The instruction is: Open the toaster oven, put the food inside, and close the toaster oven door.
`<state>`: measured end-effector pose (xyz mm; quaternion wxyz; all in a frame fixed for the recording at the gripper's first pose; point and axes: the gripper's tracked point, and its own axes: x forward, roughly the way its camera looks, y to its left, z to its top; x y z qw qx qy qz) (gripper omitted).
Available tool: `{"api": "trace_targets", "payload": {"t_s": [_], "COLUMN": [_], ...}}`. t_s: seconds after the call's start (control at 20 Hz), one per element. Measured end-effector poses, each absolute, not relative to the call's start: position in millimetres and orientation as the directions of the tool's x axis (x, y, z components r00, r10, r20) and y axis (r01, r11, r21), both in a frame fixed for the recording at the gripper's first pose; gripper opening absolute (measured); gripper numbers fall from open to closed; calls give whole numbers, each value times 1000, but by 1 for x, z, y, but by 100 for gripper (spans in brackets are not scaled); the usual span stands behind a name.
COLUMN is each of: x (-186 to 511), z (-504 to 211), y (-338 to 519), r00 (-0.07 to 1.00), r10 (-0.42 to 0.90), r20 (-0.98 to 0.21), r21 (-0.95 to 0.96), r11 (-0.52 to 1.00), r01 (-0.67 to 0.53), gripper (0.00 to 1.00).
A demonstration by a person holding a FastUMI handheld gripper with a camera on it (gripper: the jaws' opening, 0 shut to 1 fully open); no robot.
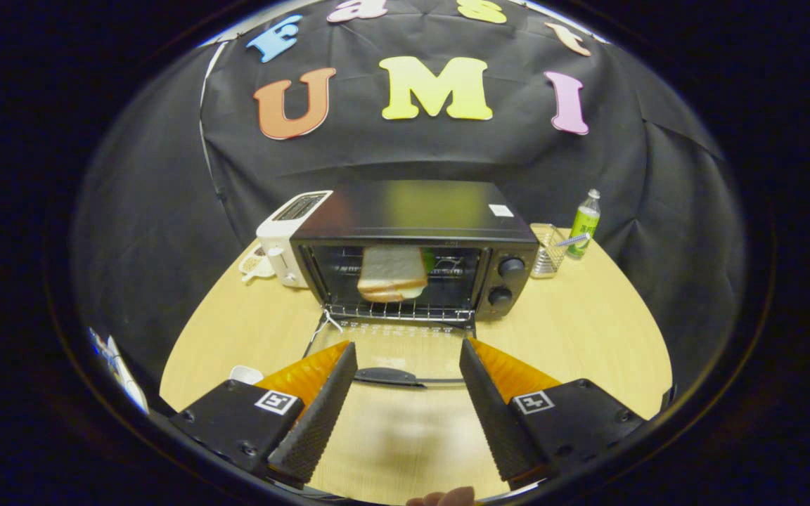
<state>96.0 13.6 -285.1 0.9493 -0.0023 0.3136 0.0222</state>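
Black cloth walls surround a round wooden counter (588, 330). At its far middle stands a black toaster oven (415, 239) with its glass door (391, 351) folded down flat toward the fingers. A sandwich (392, 274) sits inside on the wire rack (398, 311). The gripper (408, 365) hangs just above the door's handle (387, 376), fingers spread wide apart and holding nothing. A white toaster (285, 235) stands left of the oven; a wire basket (548, 251) and a green bottle (585, 225) stand to its right.
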Motion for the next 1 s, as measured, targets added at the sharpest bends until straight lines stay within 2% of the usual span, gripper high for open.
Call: {"api": "trace_targets", "payload": {"t_s": [0.55,1.0], "x": [73,101], "z": [-391,-438], "y": [22,21], "r00": [702,678], "r10": [56,27], "r20": [-710,-735], "r21": [46,57], "r11": [998,998], "r01": [-34,22], "gripper": [96,96]}}
